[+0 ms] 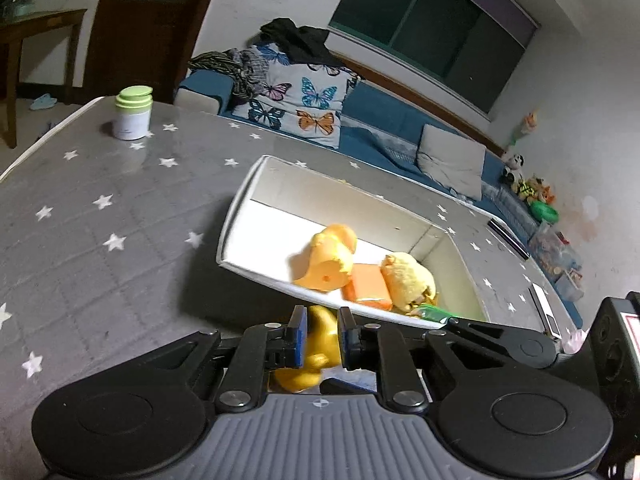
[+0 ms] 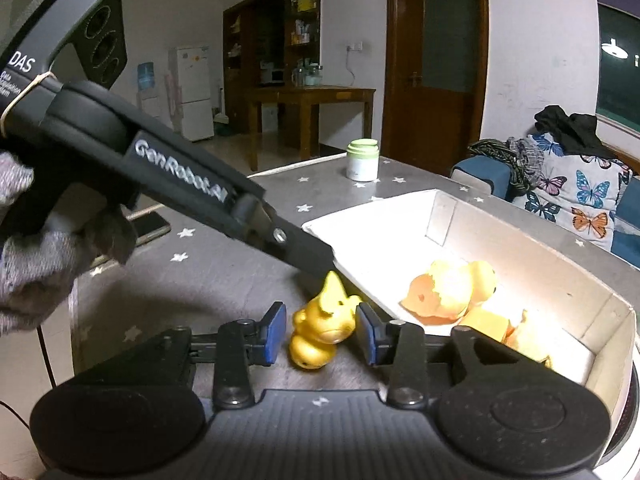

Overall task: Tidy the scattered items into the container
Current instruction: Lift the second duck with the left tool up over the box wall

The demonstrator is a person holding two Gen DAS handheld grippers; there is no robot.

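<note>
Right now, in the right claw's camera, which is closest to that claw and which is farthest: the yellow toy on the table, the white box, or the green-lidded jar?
1. Yellow toy: between the right claw's open fingers, on the table.
2. White box: just beyond, to the right.
3. Green-lidded jar: far back on the table.

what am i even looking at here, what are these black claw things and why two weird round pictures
Those are two hand-held grippers, each with a fisheye camera looking along its fingers. In the left one's view, the left gripper is shut on a yellow toy figure. The right gripper is open, its pads on either side of the same toy without touching it; a gloved hand holds the left tool. On the grey star-patterned table sits a white box with orange and yellow toys inside, and a green-lidded jar.
</note>
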